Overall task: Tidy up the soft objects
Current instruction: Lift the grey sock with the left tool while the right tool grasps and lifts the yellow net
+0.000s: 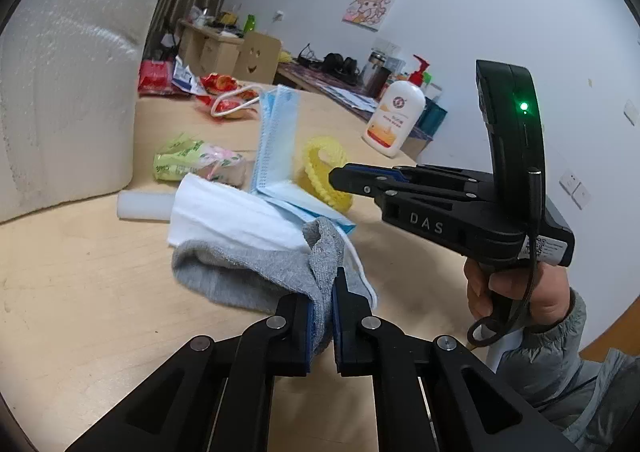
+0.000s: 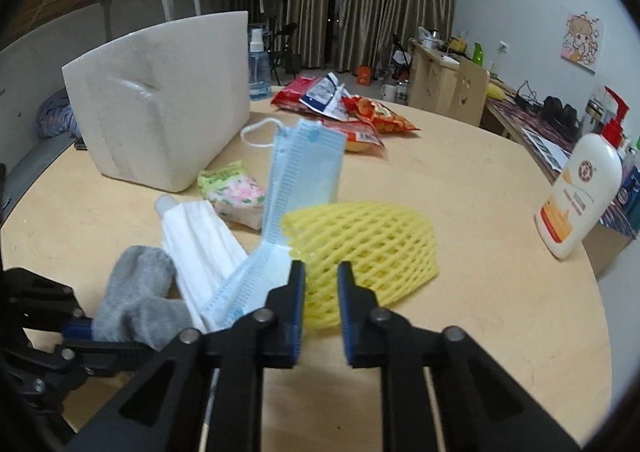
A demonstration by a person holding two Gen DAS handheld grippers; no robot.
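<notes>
Both tongs engaged at once. Left tongs (image 1: 322,316) clamped on the near fold of the grey sock (image 1: 248,272); right tongs (image 2: 320,304) pinched on the near edge of the yellow foam net (image 2: 360,248), pads squeezing the mesh. Landmark: the big white foam block (image 2: 160,100) on the round worktop (image 2: 480,252). The soft things lie in a loose heap in front of that block: sock nearest the camera, white folded cloth (image 2: 200,244) touching it on the block's side, blue face mask (image 2: 304,168) standing partly upright between cloth and net, tissue pack (image 2: 232,192) just beside the block. Step in hand, as judged: both pieces gripped, not yet lifted. Next move calls for lifting each clear without dragging the mask or cloth, which overlap the sock. Destination not evident.
</notes>
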